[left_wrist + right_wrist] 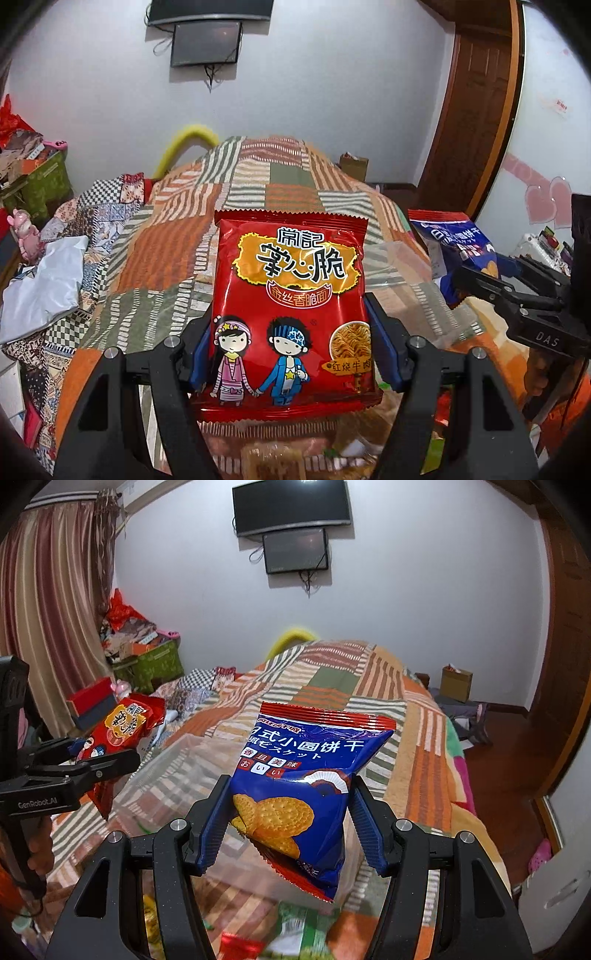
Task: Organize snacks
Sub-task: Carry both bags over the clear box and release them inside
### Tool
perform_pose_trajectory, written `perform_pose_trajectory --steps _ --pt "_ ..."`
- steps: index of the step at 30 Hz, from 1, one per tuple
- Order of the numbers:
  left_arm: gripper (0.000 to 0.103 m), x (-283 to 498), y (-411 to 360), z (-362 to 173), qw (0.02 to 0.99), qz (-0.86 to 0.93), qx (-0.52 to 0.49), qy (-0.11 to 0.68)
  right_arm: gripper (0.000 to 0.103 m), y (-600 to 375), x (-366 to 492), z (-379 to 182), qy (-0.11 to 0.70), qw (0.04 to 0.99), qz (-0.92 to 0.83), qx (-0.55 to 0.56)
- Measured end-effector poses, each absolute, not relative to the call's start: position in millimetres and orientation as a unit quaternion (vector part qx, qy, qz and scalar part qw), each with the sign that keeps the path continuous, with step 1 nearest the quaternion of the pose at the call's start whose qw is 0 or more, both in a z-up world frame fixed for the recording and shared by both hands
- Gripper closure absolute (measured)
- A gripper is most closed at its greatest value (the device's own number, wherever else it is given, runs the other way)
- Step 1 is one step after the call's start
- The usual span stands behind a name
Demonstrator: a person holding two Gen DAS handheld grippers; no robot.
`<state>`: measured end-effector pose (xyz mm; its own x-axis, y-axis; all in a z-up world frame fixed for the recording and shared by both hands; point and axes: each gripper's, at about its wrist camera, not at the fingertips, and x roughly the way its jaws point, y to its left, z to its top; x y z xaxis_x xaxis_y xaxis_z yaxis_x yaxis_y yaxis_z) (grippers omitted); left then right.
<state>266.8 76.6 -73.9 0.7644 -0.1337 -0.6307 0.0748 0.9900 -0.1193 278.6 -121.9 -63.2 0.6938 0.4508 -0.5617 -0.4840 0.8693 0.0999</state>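
Note:
My left gripper (291, 332) is shut on a red noodle-snack packet (291, 280), its blue pads (384, 343) pressing both side edges; the packet stands upright in the air above the bed. My right gripper (291, 805) is shut on a blue biscuit packet (306, 753), which is pinched at its lower half and tilts right. Each wrist view also shows the other gripper: the right gripper (480, 284) with the blue packet (450, 236), and the left gripper (107, 753) with the red packet (125, 723). A clear plastic bin (173, 764) lies on the bed ahead of both.
A patchwork cover (258, 177) spreads over the bed. Loose snack packets (295, 930) lie below the grippers. A green box of clutter (151, 664) sits far left, a white bag (48, 280) on the bed's left, a cardboard box (456, 683) on the floor right.

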Motion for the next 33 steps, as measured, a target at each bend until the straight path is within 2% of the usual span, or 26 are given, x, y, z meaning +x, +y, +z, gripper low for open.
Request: perform_pose_trajectory --steps 18,30,33 --pt "0.033 310.5 73.9 -111.3 0.91 -0.056 -0.025 0.409 0.045 -100.8 311.4 -103.7 0.389 0.877 0.273 -0.079" --pt "0.029 316.5 69.7 -117.8 0.899 -0.056 -0.012 0.434 0.043 -91.5 314.5 -102.2 0.398 0.871 0.274 -0.091" --pt "0.029 313.7 70.7 -115.4 0.899 -0.057 -0.016 0.433 0.036 -93.5 312.2 -97.2 0.39 0.875 0.273 -0.091"
